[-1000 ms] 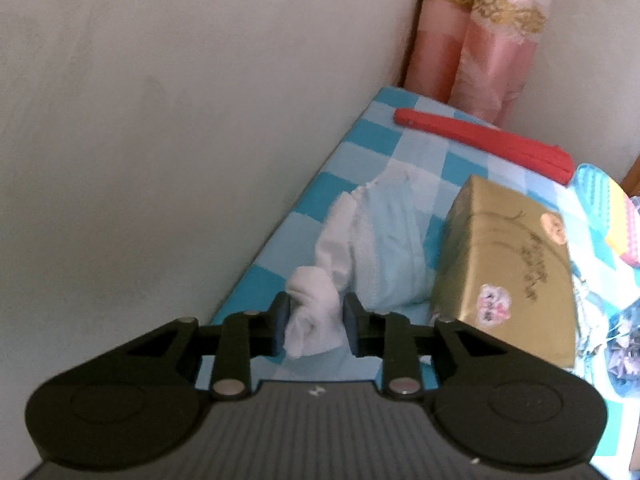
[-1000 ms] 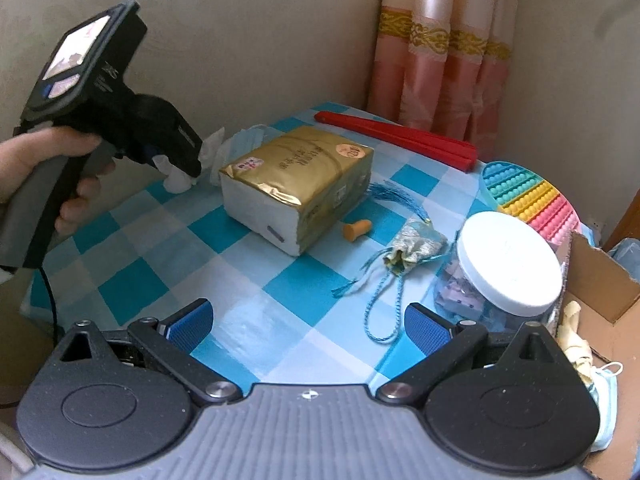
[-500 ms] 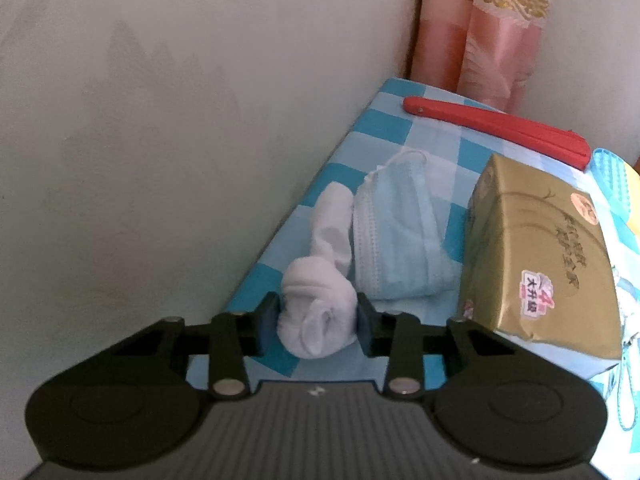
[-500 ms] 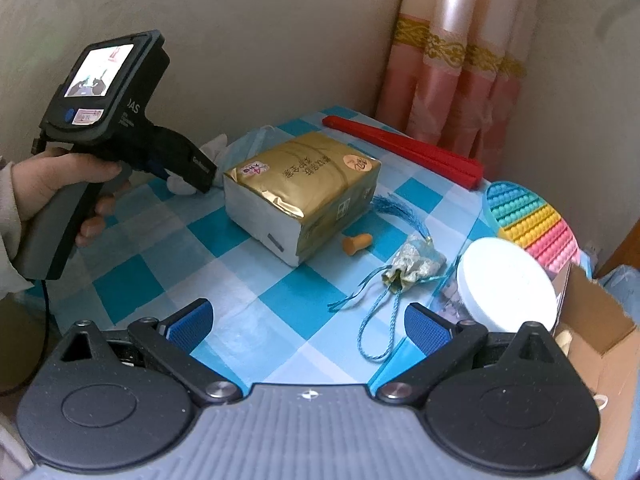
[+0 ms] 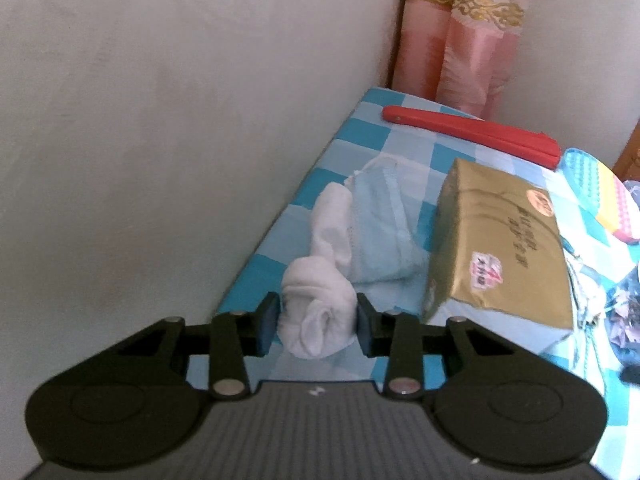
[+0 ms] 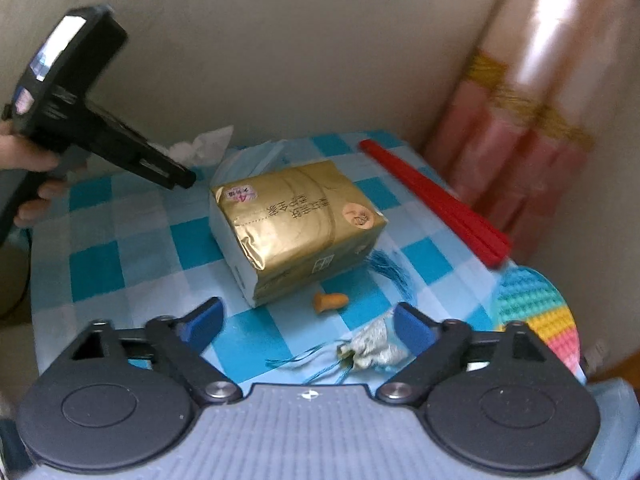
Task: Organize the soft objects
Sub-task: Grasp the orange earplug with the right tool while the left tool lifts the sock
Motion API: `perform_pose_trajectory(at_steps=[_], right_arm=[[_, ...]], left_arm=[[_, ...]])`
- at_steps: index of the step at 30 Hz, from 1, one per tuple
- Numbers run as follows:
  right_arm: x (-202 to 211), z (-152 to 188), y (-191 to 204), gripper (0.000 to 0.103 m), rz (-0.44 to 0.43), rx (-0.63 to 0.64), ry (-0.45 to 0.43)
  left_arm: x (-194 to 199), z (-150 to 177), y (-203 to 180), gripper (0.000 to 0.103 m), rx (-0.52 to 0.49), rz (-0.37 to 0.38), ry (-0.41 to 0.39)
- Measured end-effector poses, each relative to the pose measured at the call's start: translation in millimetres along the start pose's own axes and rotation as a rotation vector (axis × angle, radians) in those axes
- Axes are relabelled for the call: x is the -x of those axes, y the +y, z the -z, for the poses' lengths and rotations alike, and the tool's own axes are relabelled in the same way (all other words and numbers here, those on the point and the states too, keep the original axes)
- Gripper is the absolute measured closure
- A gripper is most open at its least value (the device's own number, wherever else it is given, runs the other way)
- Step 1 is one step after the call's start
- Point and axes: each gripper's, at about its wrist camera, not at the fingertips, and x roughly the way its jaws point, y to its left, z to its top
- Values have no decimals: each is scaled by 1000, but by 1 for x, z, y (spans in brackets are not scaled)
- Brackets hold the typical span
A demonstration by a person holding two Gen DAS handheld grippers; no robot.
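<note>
- The left gripper (image 5: 316, 320) is holding a rolled white sock (image 5: 320, 304) low over the checked tablecloth (image 5: 360, 136), close to the wall. Its jaws have just been easing open a little. The pads are touching both sides of the sock, so this is reading as a loosened hold, not a full release.
- The sock is lying just beside a pale blue face mask (image 5: 384, 232), its far end touching the mask. The two soft things are gathering into one group along the wall side of the table.
- The gold tissue pack (image 5: 500, 240) is sitting just beside the mask. Whether it is counting as sorted is not clear.
- The right gripper (image 6: 308, 324) is hovering empty over the near edge of the table. Its jaws have just been closing somewhat but are standing wide, with nothing pressed between them.
- A small drawstring pouch (image 6: 372, 350) is lying below the right gripper's right finger, its cords trailing loose. It is looking like the next soft item awaiting collection.
- An orange earplug-like piece (image 6: 330, 302) is lying between the pouch and the tissue pack, also unsorted.
- The red folded fan (image 5: 472, 132) and the rainbow bubble toy (image 6: 536, 312) are sitting apart at the far and right edges.
- The task is looking partly done: two items grouped, at least the pouch remaining.
</note>
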Motion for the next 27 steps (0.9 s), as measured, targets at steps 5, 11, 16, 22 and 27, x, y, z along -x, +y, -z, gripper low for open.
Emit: perform_pose_trajectory(at_steps=[5,11,16,22,27], right_arm=[[-40,-12,-23,24,-77,113,79],[-85,-15,-36,34,-156,124,167],[-101,-17,-38,40,-189,138,188],[-113,-19,-42,46,-216,138,210],[-118,-21,-50,51,-242,108,211]], left_arm=[[5,8,-1,65,-5,6,13],[9,9,1,65,8,-1,4],[10,8,2,65,8,3,-2],[6,8,-1,65,-3,7,17],[4,7,-4,65,-15,23,26]])
